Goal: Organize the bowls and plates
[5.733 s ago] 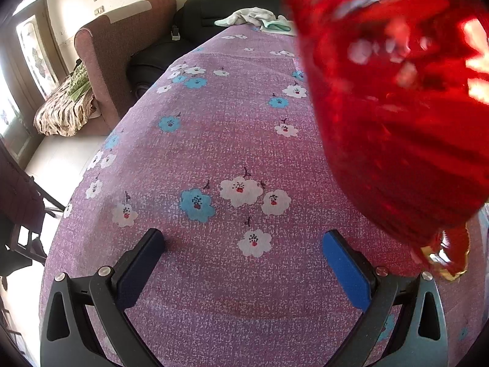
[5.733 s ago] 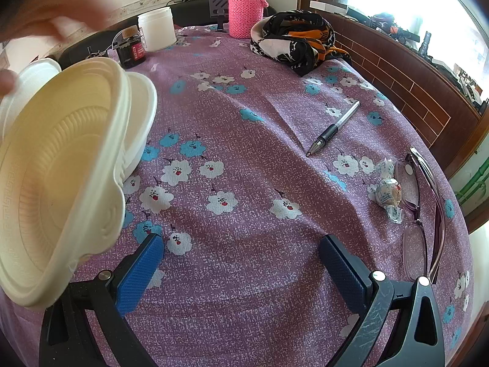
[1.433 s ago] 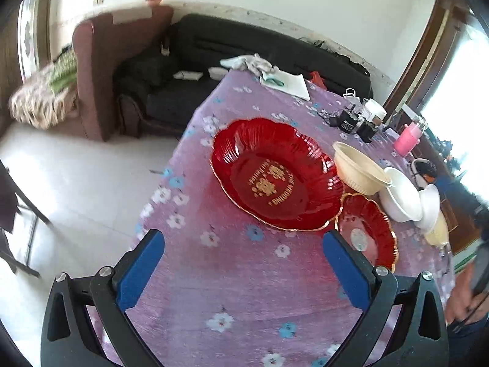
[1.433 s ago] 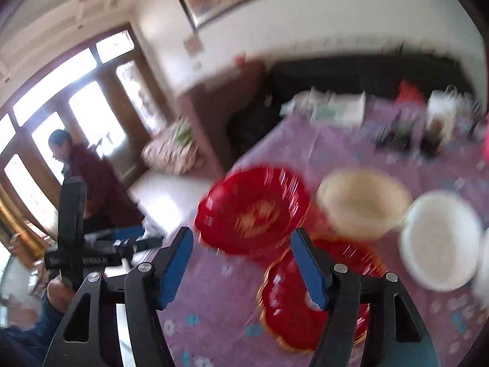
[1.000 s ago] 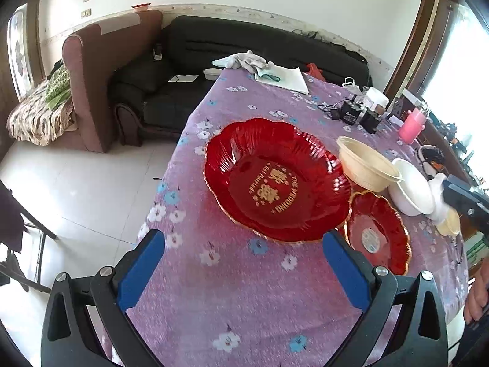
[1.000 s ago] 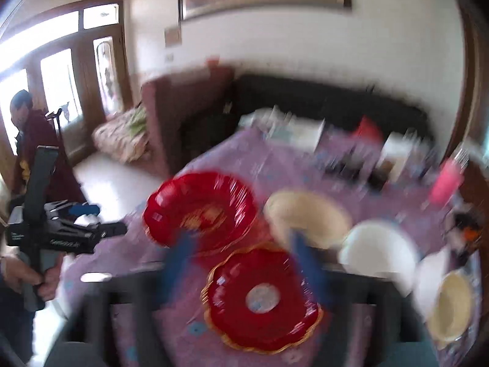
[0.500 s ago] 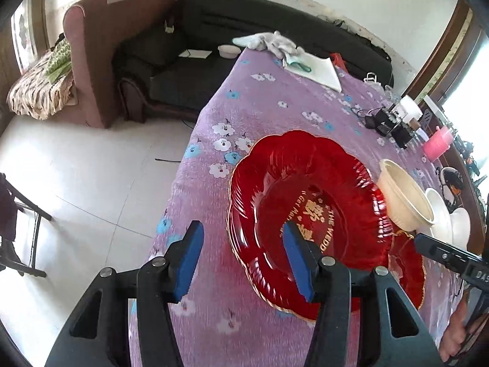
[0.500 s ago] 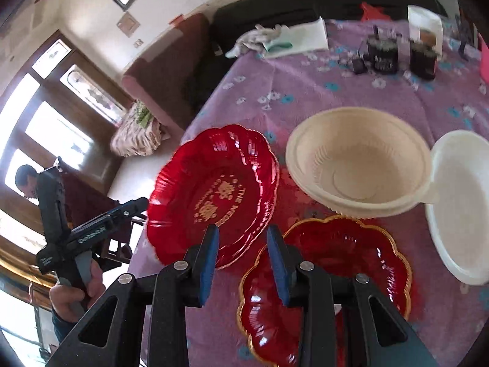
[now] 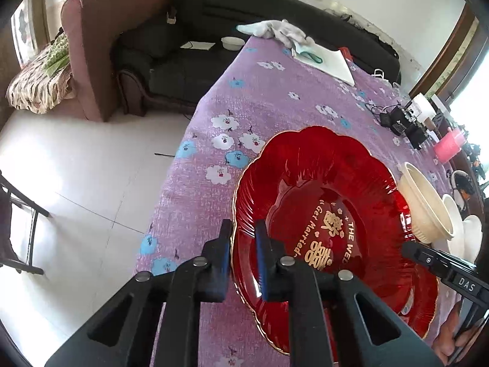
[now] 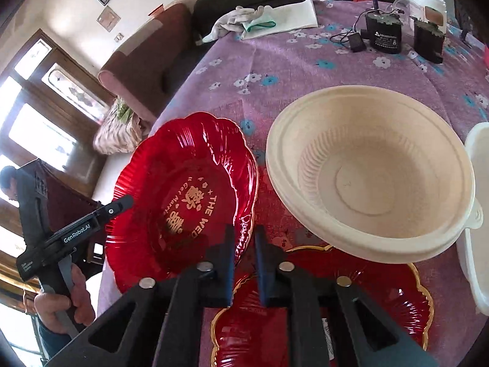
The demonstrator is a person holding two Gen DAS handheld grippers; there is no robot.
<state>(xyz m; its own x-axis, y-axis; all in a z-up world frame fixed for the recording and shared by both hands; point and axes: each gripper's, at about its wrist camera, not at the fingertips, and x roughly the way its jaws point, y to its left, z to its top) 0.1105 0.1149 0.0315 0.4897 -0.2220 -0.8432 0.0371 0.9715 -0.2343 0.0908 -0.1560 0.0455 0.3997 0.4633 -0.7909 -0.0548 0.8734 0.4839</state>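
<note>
We have both the left gripper (image 9: pixel 243 255) and right gripper (image 10: pixel 244 260) clenched on opposite rims of the large red plate (image 10: pixel 183 195), on the worktop (image 9: pixel 269 98); nothing looks stacked yet.

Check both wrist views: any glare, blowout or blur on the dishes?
Left wrist: sharp; window at right blown out; streaky highlights on the large red scalloped glass plate. Right wrist: sharp; windows at left overexposed; glare streaks on that plate's rim; the cream ribbed bowl evenly lit. Strong fisheye bending in both.
</note>
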